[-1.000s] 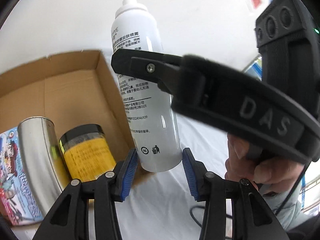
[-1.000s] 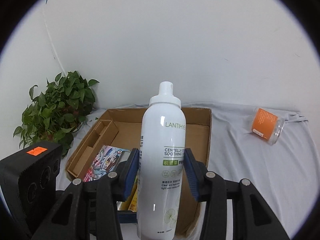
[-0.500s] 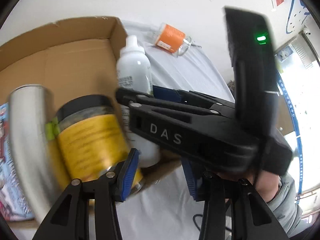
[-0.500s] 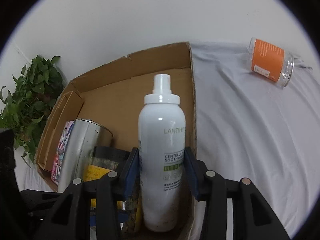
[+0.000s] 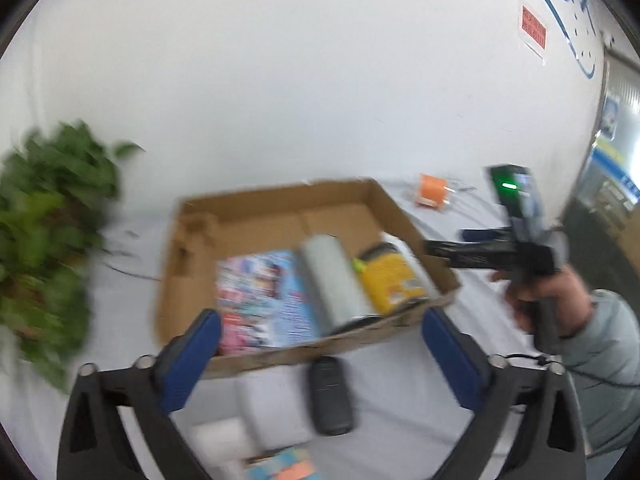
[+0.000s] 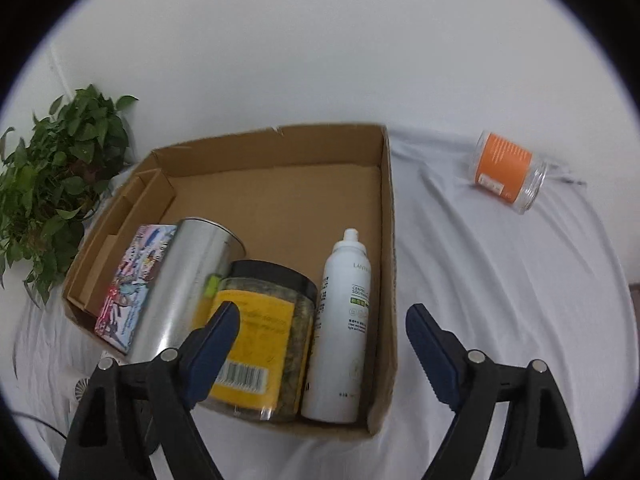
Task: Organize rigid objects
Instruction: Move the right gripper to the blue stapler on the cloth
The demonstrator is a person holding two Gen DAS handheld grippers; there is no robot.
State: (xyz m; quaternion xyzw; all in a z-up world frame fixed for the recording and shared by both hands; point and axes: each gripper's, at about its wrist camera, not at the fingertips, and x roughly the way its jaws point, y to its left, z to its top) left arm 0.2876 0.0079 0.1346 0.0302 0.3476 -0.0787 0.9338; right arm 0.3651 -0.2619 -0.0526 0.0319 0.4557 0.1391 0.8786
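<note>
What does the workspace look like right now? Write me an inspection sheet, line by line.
Surface: white cloth, wrinkled.
Job's things: box holds, in a row, a book, tin, jar and spray bottle, the bottle against the box's wall. An orange jar lies on its side on the cloth, outside the box.
Clutter: dark remote, white blurred items and a colourful item before the box.
Grippers: left gripper open, empty; right gripper open, empty, before the bottle.
Cables: thin cable by the right hand.
Surroundings: plant, white wall.
</note>
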